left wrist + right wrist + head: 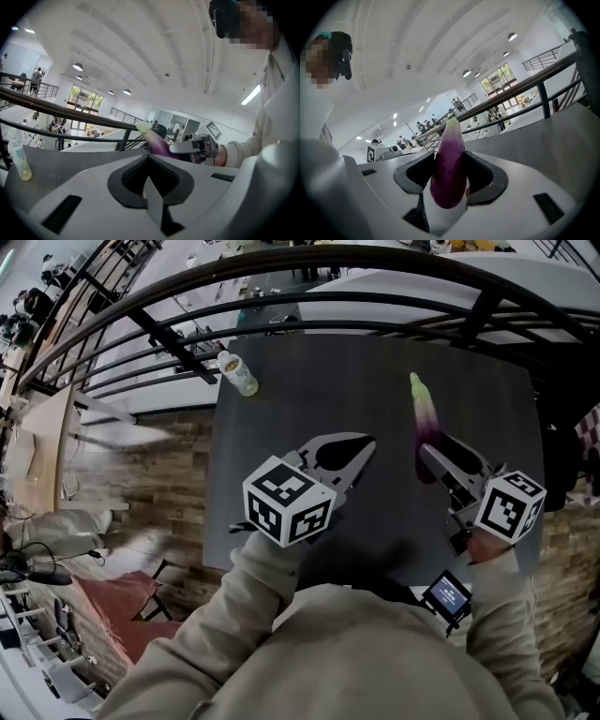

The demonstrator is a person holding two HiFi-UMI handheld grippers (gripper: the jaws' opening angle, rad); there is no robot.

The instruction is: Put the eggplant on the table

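Note:
A purple eggplant (427, 427) with a pale green tip sticks out forward over the dark grey table (309, 381); in the right gripper view the eggplant (449, 164) fills the gap between the jaws. My right gripper (433, 463) is shut on its thick purple end. My left gripper (361, 448) hovers over the table's middle, jaws shut with nothing between them. In the left gripper view the eggplant (157, 140) and the right gripper (174, 151) show just beyond my left gripper (146, 160).
A small plastic bottle (238, 372) with yellowish liquid stands near the table's far left corner, also seen as the bottle (19, 159). Black metal railings (281, 296) run behind the table. A small screen device (447, 595) sits at my right wrist.

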